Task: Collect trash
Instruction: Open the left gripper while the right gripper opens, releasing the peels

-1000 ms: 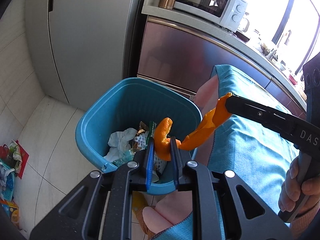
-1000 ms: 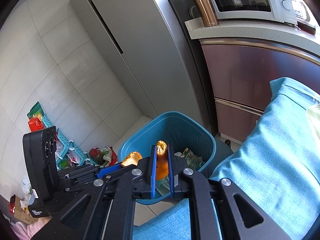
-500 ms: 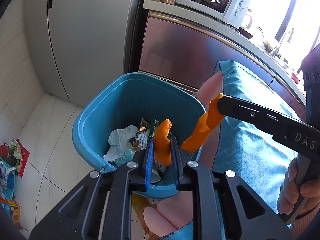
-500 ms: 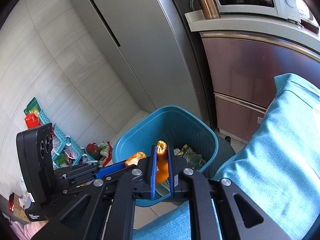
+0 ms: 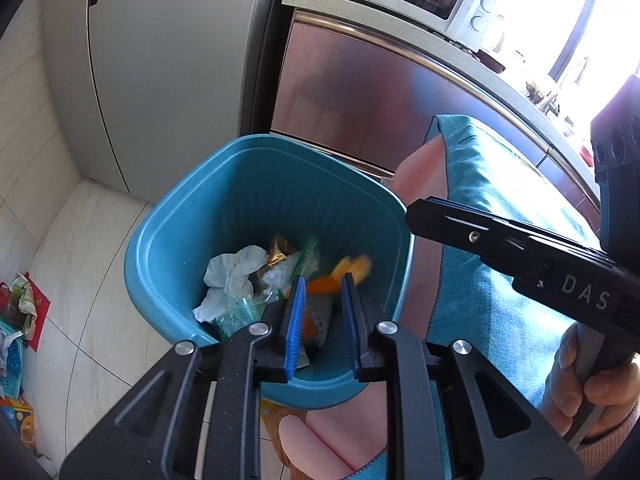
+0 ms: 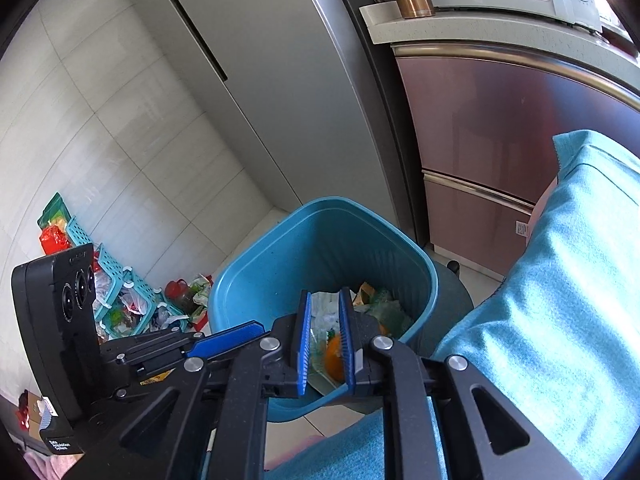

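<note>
The orange peel [image 5: 352,270] lies loose inside the blue bin [image 5: 256,216], on the heap of crumpled tissue [image 5: 236,276] and wrappers [image 5: 284,252], toward the bin's near right side. In the left wrist view it is blurred, so it may not have settled. It sits below and just beyond the fingertips of the left tool [image 5: 322,312], seen through the gap between the blue pads [image 5: 295,320] with nothing pressing on it. From the right wrist view an orange piece [image 6: 335,354] shows low in the bin between and beneath the pads of the right tool [image 6: 325,344], again clear of them.

Both tools hang over the near rim, pointing steeply down into the bin. The left tool's jaws are parted by a narrow gap and empty. The right tool's jaws are opening, and nothing sits between them. The right tool reaches in from the right edge of the left wrist view, its tip above the bin's right rim, held by a hand [image 5: 588,384].

The peel appears to be delivered, so the relation that matters now is upward: both tools are directly above the bin's mouth, and the way out is up and back toward the teal cloth on the desk [image 6: 560,280], where I judge further trash would be sought. Neither tool is clearly nearer.
</note>
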A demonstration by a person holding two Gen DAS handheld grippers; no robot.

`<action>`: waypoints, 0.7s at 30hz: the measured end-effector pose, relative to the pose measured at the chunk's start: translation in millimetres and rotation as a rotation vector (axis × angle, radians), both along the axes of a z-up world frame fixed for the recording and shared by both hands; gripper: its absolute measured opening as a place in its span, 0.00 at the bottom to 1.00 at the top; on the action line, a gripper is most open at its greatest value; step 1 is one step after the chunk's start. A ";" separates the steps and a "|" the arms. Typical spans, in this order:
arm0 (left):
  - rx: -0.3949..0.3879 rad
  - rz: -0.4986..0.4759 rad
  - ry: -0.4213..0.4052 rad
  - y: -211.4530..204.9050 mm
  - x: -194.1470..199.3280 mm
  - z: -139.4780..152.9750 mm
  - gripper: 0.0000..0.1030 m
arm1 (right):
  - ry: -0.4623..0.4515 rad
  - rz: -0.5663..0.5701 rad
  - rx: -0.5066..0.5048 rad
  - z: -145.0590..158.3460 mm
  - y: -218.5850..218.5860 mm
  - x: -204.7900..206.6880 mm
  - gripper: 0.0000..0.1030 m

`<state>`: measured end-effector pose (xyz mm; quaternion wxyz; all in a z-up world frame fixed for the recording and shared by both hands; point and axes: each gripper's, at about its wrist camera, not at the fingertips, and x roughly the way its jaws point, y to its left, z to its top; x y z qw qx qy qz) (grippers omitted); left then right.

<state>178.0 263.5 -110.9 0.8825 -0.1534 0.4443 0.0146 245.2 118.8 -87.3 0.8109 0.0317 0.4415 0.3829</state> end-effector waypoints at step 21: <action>0.075 -0.012 -0.150 -19.1 -46.6 39.4 0.84 | -0.106 -0.072 0.083 23.1 -65.5 -39.0 0.55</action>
